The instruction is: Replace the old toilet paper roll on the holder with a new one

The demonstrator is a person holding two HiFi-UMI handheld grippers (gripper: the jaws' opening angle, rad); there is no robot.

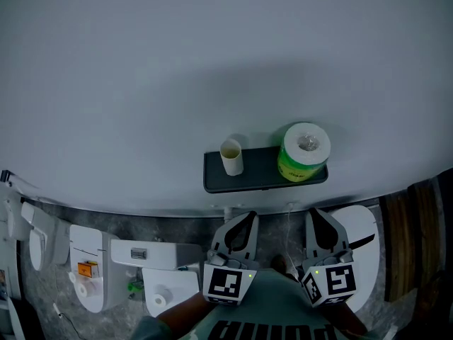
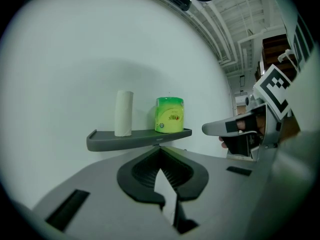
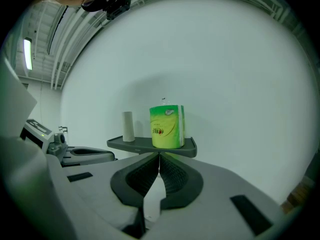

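Left gripper (image 1: 249,218) and right gripper (image 1: 316,214) are both pinched shut and empty, on the near side of the shelf (image 1: 262,174). Wrapped toilet paper roll (image 1: 304,151) stands beyond the right one, cardboard tube (image 1: 231,156) beyond the left.

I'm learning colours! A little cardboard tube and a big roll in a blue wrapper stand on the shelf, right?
Not blue: the right gripper view shows the big roll in a green wrapper. It does stand with the little cardboard tube on the shelf.
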